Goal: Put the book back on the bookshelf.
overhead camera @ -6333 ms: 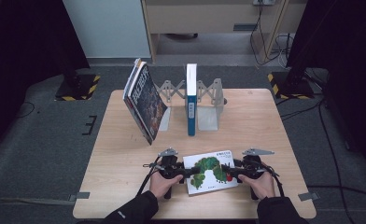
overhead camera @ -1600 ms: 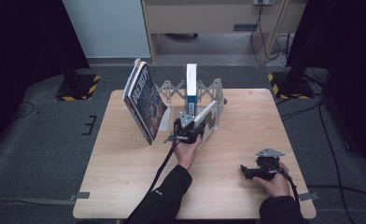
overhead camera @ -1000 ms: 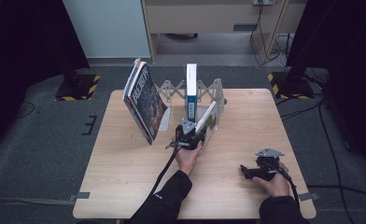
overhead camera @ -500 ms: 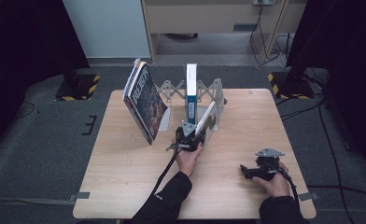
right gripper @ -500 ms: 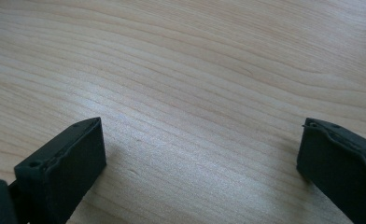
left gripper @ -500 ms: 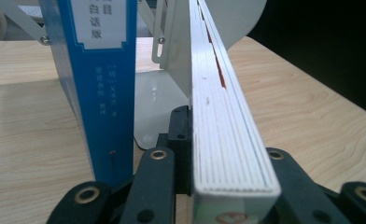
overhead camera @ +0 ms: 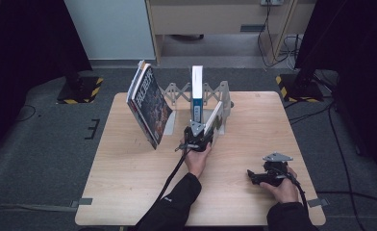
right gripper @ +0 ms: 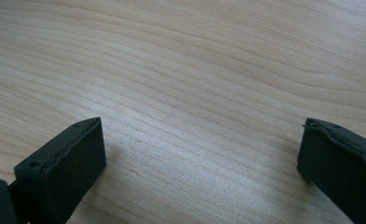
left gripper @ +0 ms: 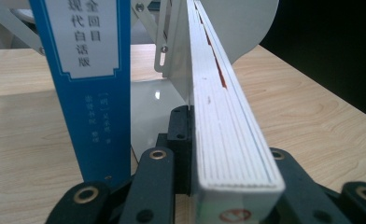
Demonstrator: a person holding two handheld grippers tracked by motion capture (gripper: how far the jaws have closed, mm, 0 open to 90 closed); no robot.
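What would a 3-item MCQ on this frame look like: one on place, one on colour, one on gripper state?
1. Where does the white book stand?
A. flat at the table's near edge
B. tilted in the rack, beside the blue book
C. on the floor

2. What colour is the spine of the upright book in the rack?
A. red
B. green
C. blue

3. How are the jaws of the right gripper?
A. open, nothing between them
B. shut on a book
C. shut on a cable

Key: 1 B, the high view shows it leaning in the rack, clamped by the left gripper. 2 C, the left gripper view shows a blue spine with a white label. 3 A, the right gripper view shows bare table between the spread jaws.
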